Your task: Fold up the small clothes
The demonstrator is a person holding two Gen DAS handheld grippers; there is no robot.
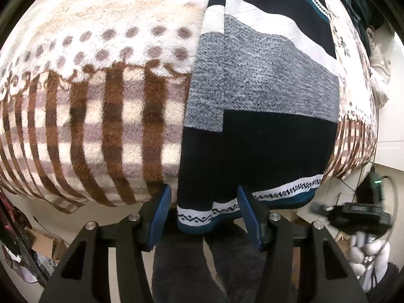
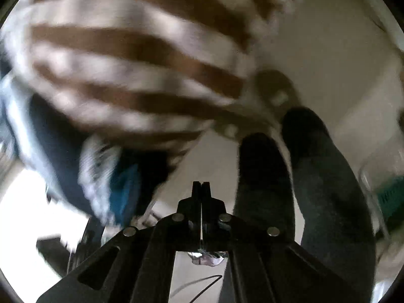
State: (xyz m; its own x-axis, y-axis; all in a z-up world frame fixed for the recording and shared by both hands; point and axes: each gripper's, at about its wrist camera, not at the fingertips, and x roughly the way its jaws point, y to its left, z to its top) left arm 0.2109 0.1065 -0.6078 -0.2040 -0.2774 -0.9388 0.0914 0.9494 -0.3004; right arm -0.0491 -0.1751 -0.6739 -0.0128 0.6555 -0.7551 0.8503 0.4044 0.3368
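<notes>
A small knitted garment (image 1: 262, 96) with black, grey, white and teal bands lies folded lengthwise on a fleece blanket (image 1: 96, 96). Its patterned hem (image 1: 202, 217) hangs over the blanket's near edge. My left gripper (image 1: 202, 204) is open, its blue pads either side of that hem and not touching it. My right gripper (image 2: 201, 189) is shut with nothing between its fingers, off the blanket's edge; its view is blurred. The garment's hem (image 2: 101, 176) shows there at lower left.
The brown-striped blanket (image 2: 131, 58) covers the surface. The person's dark-trousered legs (image 2: 303, 176) stand at the near edge, also low in the left wrist view (image 1: 197, 260). A black device with cables (image 1: 363, 214) sits at the right, boxes (image 1: 45, 245) on the floor at left.
</notes>
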